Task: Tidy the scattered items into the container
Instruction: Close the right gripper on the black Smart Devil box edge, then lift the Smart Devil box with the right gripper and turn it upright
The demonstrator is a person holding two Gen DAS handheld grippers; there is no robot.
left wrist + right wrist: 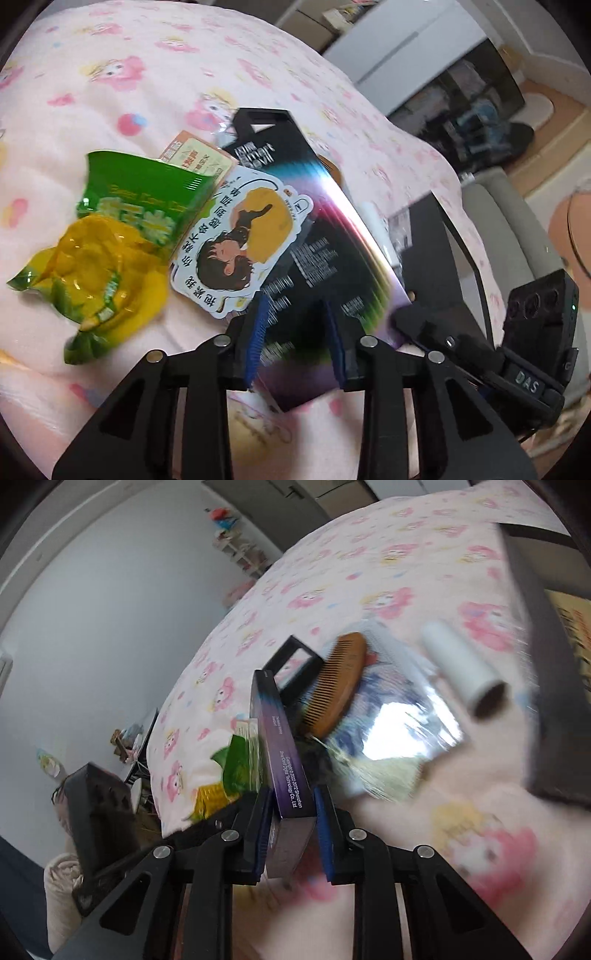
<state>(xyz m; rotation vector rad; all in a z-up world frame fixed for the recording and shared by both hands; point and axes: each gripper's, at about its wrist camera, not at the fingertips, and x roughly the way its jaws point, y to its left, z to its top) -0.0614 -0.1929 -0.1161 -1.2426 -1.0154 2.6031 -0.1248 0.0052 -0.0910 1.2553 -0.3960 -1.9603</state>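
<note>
Right gripper (pixel 288 827) is clamped on the dark box (pixel 282 760), edge-up over the bed (pixel 369 554). Left gripper (pixel 295 332) looks parted, probably loose. Keep it level toward the container (pixel 554 683).

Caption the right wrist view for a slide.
Right gripper clamps the edge of a dark iridescent box above a floral blanket.

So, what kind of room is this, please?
Probably a bedroom at home. The items lie on a soft pink blanket with cartoon prints, spread like a bed cover. A white wall and small shelves with toys stand behind.
</note>
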